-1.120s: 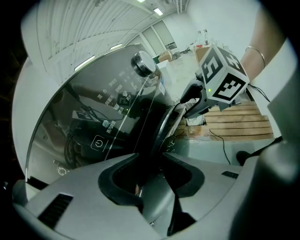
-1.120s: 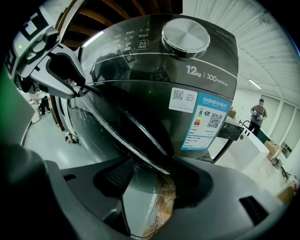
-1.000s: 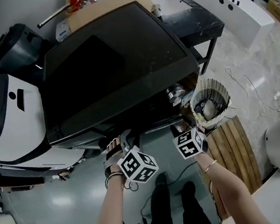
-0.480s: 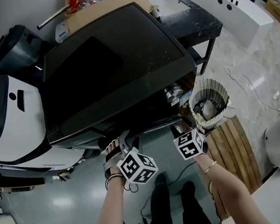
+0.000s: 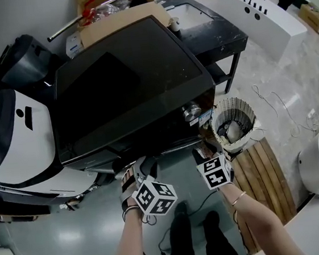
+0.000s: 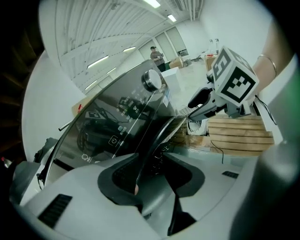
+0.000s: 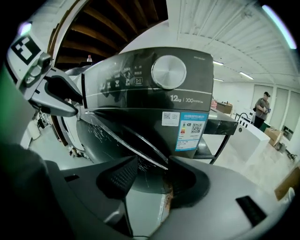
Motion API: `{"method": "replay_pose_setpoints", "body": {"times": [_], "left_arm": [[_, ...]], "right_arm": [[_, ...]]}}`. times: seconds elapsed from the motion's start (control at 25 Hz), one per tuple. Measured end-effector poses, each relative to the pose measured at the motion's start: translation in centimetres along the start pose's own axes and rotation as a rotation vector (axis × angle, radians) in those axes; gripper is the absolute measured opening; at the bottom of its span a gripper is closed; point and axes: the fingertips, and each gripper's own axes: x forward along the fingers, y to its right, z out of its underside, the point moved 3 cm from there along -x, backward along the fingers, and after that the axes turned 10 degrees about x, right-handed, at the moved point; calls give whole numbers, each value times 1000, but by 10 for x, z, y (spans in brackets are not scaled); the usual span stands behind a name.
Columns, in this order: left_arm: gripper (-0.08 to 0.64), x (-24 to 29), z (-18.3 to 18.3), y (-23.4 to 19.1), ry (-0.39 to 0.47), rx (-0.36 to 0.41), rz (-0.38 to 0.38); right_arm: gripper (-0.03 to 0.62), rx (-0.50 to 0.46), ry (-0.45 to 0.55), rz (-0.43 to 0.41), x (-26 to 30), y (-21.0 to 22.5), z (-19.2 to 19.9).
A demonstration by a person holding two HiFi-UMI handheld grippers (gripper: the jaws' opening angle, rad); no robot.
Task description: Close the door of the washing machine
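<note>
Straddling the ajar-looking washing machine door with left gripper spread, right gripper closing; yet to push it shut.

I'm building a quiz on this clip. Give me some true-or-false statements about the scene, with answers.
The washing machine has a round silver knob. True.
The woven basket stands left of the machine. False: in the head view it stands to its right.
A blue label is on the machine's front. True.
Both grippers are far from the machine. False: the left gripper and right gripper are at its front, fingers closing, the door edge between them.
</note>
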Motion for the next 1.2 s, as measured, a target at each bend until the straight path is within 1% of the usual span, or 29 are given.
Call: {"method": "replay_pose_setpoints", "body": {"times": [0.16, 0.44, 0.6, 0.84, 0.96, 1.08, 1.2], "left_arm": [[164, -22, 2, 10, 4, -30, -29], [135, -56, 5, 32, 15, -106, -57], [126, -76, 9, 32, 24, -211, -68], [89, -117, 10, 27, 58, -383, -104], [84, -138, 11, 27, 78, -446, -127], [83, -160, 11, 30, 108, -511, -132], [83, -180, 11, 32, 143, -578, -146]], "right_arm": [[196, 67, 13, -20, -31, -10, 0], [178, 118, 51, -76, -87, -22, -9], [176, 150, 76, -115, -117, -33, -20], [167, 198, 121, -139, -166, -45, -33], [155, 230, 147, -158, -188, -49, -37], [153, 240, 161, -184, -209, -55, -39], [147, 249, 182, -192, -227, -58, -43]]}}
